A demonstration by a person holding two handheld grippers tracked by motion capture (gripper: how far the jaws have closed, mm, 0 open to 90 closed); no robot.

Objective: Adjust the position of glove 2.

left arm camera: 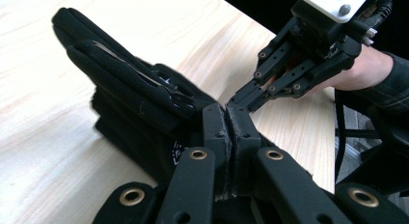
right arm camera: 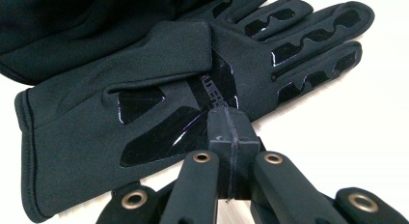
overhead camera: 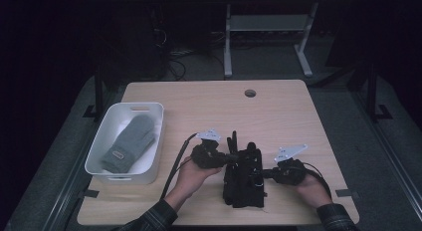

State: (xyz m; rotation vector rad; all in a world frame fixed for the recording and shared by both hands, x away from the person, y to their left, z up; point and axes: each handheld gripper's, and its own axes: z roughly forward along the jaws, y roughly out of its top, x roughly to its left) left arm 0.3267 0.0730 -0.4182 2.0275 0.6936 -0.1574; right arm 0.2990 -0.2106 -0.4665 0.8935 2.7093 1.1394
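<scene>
Two hand-held grippers meet at a black glove (overhead camera: 244,176) lying near the worktop's (overhead camera: 278,106) front edge, about midway along it. The left hand-held gripper (overhead camera: 230,156) has its jaws closed at the glove's left side; whether fabric is pinched, I cannot tell. The right hand-held gripper (overhead camera: 264,174) is closed at the glove's right edge. A grey mitten (overhead camera: 128,142) lies in a white bin (overhead camera: 97,146) by the left edge.

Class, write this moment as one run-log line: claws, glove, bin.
left claw: shut at black glove edge | right claw: shut at glove | grey mitten: in white bin
</scene>
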